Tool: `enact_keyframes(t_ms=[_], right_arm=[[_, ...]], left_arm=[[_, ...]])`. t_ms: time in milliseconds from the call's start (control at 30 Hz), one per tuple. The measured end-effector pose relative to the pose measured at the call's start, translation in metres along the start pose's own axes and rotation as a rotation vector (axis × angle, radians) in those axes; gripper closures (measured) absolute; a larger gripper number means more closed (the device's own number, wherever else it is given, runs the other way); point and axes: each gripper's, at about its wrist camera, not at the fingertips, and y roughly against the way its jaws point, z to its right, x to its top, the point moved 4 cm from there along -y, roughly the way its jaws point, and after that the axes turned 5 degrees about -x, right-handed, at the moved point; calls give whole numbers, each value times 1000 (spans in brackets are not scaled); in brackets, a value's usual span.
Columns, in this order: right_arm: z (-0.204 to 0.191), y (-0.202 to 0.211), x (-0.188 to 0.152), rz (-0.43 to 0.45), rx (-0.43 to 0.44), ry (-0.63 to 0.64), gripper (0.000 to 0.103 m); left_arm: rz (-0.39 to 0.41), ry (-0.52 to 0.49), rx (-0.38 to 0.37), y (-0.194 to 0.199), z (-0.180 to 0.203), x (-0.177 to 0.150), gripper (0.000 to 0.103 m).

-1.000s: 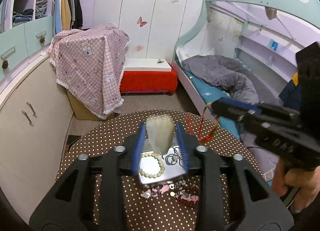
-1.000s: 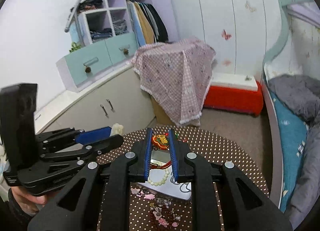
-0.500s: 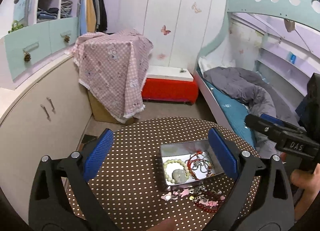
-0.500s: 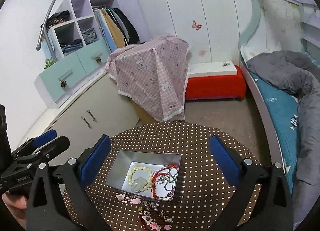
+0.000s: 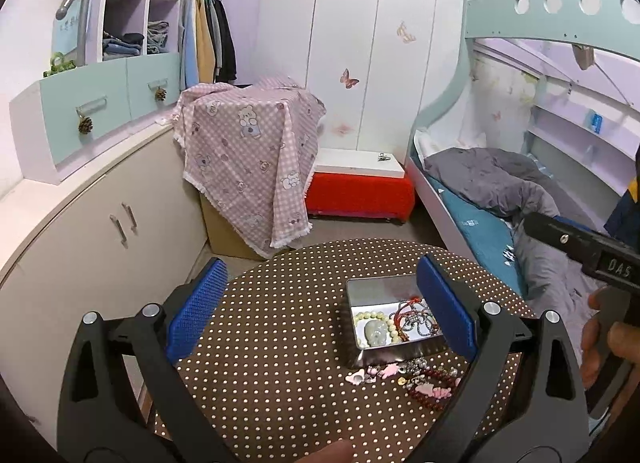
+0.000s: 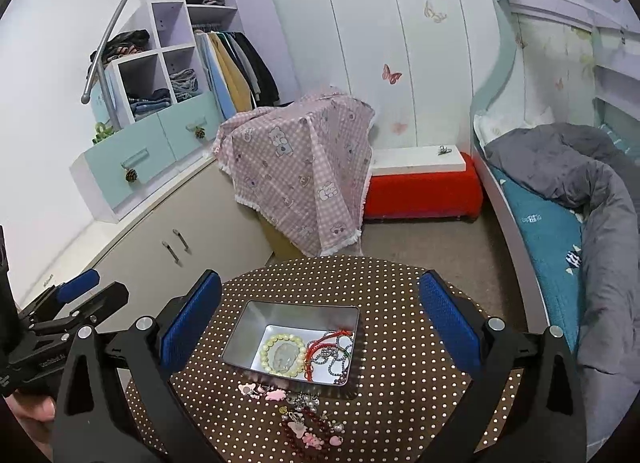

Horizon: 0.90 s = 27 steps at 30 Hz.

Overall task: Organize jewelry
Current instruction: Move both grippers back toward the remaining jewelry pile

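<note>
Both grippers raised (fingers point(image 6: 191, 319) spread), tin point(image 6: 256, 323) of jewelry point(image 6: 308, 353) below between them.

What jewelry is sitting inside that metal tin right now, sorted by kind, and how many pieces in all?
Inside the tin:
Pale bead bracelet: 1
Pale green carved pendant: 1
Red cord bracelet: 1
Silver chain: 1, as far as the tangle shows
Total: 4

The pink charms and dark red beads lie outside on the dotted table, uncounted.
</note>
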Motion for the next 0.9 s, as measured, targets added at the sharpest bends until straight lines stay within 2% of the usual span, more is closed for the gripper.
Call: enact_keyframes(t_ms=[433, 900], right_arm=[[9, 17, -31, -24, -1, -14, 8], [29, 1, -106, -191, -21, -33, 8]], left_arm=[[-33, -4, 9, 5, -3, -32, 9], [-147, -20, 23, -18, -8, -84, 9]])
